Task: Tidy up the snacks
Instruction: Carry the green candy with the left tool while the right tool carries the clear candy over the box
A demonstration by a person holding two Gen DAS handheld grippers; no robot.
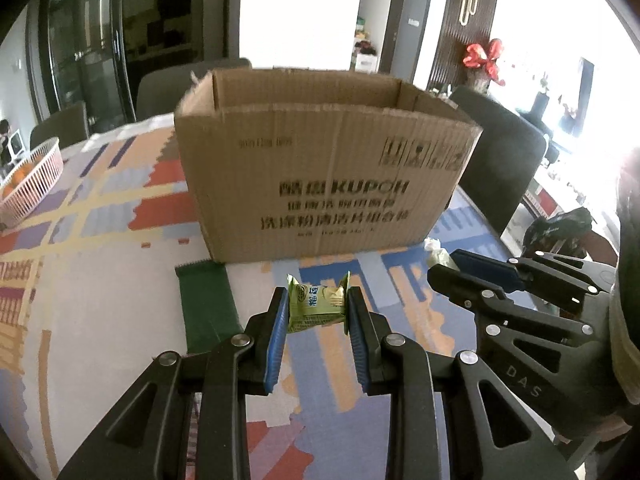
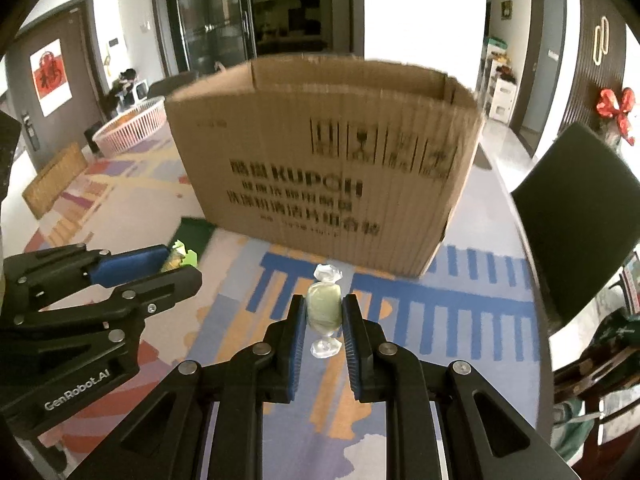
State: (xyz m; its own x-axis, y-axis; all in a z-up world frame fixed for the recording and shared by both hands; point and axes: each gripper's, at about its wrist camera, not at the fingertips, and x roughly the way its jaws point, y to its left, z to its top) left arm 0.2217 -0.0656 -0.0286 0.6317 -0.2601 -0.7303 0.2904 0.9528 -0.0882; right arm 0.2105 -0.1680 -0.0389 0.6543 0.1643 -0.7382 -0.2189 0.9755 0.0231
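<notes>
1. The cardboard box (image 1: 320, 168) stands open-topped on the patterned tablecloth (image 1: 100, 220) and is taken as the landmark.
2. A green snack packet (image 1: 316, 304) is clamped between the blue pads of the left gripper (image 1: 318, 308), in front of the box's printed wall and clear of the cloth.
3. A clear-wrapped pale green candy (image 2: 324, 308) is pinched by the nearly closed right gripper (image 2: 324, 312), also in front of the box, towards its right corner.
4. A dark green packet (image 1: 206, 304) is seen flat on the cloth, touching the box's front left corner.
5. A pink basket (image 1: 34, 178) with oranges is placed well left of the box.
</notes>
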